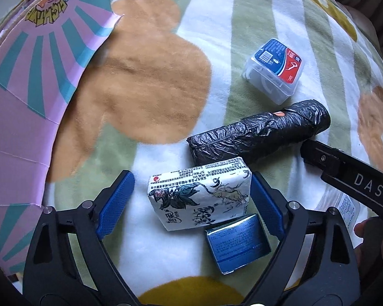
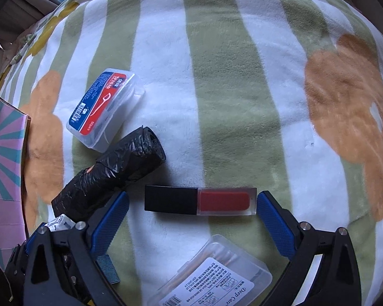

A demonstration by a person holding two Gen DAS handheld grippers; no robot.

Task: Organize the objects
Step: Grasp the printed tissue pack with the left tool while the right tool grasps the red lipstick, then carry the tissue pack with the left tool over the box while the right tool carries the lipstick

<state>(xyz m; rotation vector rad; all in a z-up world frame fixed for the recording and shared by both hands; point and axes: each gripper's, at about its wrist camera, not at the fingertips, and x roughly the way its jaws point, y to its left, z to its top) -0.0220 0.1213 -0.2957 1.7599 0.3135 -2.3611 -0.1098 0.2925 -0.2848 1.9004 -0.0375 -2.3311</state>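
A plush blanket (image 2: pixel 217 76) striped green and white with orange flowers carries everything. The left gripper (image 1: pixel 191 201) has its fingers spread wide around a white tea packet (image 1: pixel 200 196), gripping nothing, a small blue box (image 1: pixel 238 242) just beside. The right gripper (image 2: pixel 191 219) is equally wide, straddling a red lip-gloss tube (image 2: pixel 200 201). Farther off lie a black bag roll (image 1: pixel 260 132), a floss-pick case (image 1: pixel 273 68), and a pink carton (image 1: pixel 33 89) at left.

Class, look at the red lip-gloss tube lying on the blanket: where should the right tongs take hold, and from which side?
Grip the lip-gloss tube by its two ends from above: it lies flat, crosswise between the open right tongs, whose fingers already flank the black cap and clear end.
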